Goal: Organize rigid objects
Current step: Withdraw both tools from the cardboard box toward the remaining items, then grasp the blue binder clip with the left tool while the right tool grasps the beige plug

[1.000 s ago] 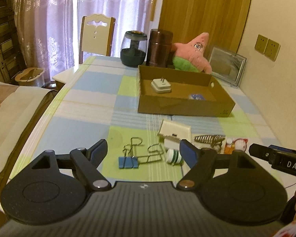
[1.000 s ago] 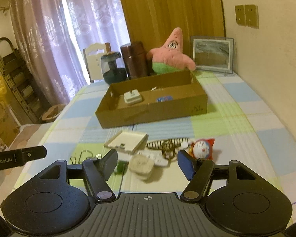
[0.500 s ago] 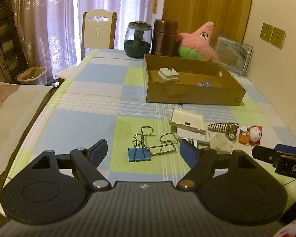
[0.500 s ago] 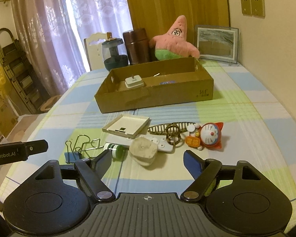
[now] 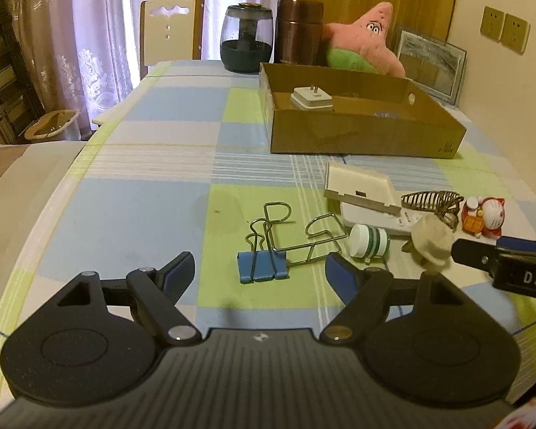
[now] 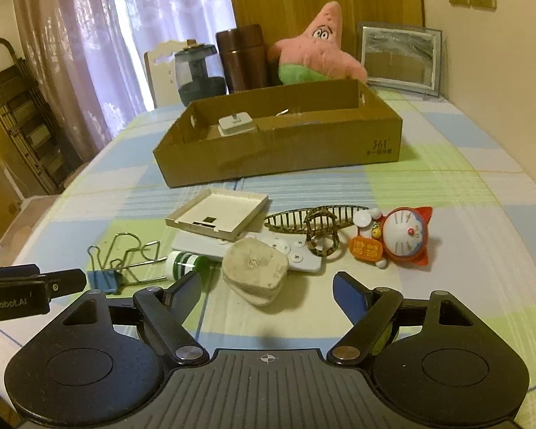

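Observation:
My left gripper (image 5: 261, 270) hangs open low over the checked tablecloth, with a blue binder clip (image 5: 262, 268) lying just ahead between its fingers, untouched. A white-and-green jar (image 5: 370, 241) lies to the clip's right. My right gripper (image 6: 268, 287) is open too, and a beige rounded lump (image 6: 255, 271) sits on the table just beyond its gap. Behind the lump lie a white remote (image 6: 296, 250), a white square lid (image 6: 219, 212), a hair claw (image 6: 321, 228) and a red cat toy (image 6: 400, 236). The cardboard box (image 6: 278, 150) farther back holds a white plug adapter (image 6: 236, 125).
Behind the box stand a dark jar (image 5: 246, 43), a brown canister (image 5: 298, 32), a pink star plush (image 5: 368, 39) and a framed picture (image 5: 432, 64). A chair (image 5: 171, 28) stands at the table's far end. Bent wire hooks (image 5: 278, 225) lie by the clip.
Both grippers have come down and nearer the table, so the loose objects look larger and closer. The right jaws have spread wider than a second ago. No object has moved.

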Demonstrator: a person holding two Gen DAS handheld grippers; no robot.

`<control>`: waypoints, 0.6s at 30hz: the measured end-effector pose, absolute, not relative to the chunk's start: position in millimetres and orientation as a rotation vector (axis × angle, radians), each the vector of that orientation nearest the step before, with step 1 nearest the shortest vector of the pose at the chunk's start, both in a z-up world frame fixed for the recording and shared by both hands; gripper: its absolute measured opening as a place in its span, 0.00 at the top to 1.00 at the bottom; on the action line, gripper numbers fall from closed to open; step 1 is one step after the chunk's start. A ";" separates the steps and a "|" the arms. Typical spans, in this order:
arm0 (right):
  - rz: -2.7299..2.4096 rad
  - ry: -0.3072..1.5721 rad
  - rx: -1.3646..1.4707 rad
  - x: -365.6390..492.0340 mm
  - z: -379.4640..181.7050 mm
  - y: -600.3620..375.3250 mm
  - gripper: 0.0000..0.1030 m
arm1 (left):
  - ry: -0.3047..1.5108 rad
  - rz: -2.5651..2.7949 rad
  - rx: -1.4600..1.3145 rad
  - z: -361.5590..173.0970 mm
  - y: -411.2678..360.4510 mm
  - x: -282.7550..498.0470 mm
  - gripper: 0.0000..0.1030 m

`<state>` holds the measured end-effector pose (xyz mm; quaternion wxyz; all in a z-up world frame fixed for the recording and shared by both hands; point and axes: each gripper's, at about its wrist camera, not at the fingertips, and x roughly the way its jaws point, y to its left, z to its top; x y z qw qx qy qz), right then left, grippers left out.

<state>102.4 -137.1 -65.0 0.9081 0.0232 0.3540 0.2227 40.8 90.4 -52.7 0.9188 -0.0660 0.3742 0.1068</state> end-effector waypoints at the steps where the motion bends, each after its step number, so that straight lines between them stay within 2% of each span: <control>1: 0.460 0.733 0.044 104.9 -67.4 -135.0 0.24 | 0.772 0.219 -0.129 -54.8 90.5 42.7 0.25; 18: 0.452 0.756 0.020 124.8 -94.2 -118.9 0.25 | 0.798 0.228 -0.077 -82.0 95.2 65.1 0.25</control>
